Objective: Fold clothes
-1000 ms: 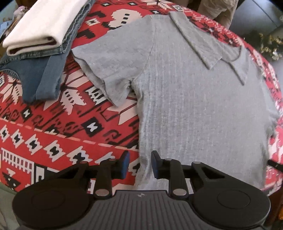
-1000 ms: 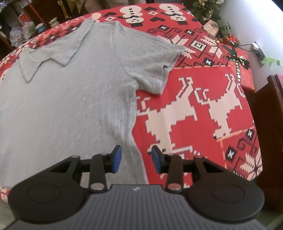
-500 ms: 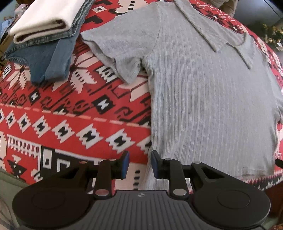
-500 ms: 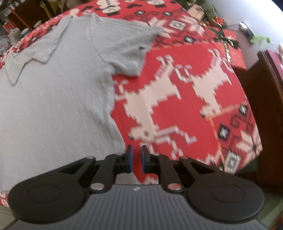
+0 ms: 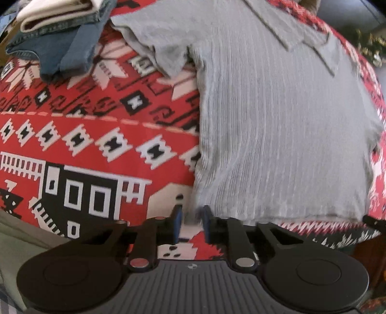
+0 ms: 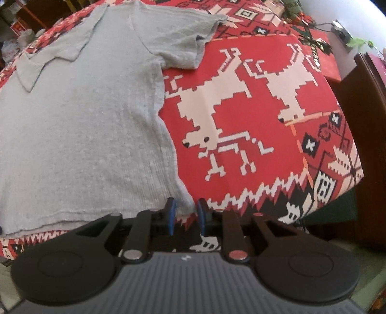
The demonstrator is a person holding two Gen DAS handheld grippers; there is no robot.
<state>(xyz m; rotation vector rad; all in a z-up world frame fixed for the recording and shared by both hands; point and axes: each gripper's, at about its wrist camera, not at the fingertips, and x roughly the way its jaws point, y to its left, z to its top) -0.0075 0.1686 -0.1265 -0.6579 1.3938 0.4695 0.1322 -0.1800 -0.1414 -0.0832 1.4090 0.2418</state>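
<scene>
A grey ribbed collared shirt (image 5: 277,132) lies flat, front up, on a red patterned tablecloth (image 5: 96,135), with its collar at the far side. My left gripper (image 5: 192,217) points down at the shirt's near left hem corner. Its jaws are closing, with the corner between the blue pads and a gap still showing. In the right wrist view the same shirt (image 6: 84,132) fills the left half. My right gripper (image 6: 185,212) stands over the near right hem corner. Its jaws are opening, and the corner lies between the pads without being pinched.
Folded blue jeans (image 5: 62,48) with a folded white garment (image 5: 55,12) on top sit at the far left of the table. Dark wooden furniture (image 6: 361,108) stands beyond the table's right edge. The tablecloth (image 6: 253,108) hangs over the near edge.
Both grippers have moved back toward the near hem, from over the shirt's body to its bottom corners. The left jaws have narrowed. The right jaws narrowed, then widened again.
</scene>
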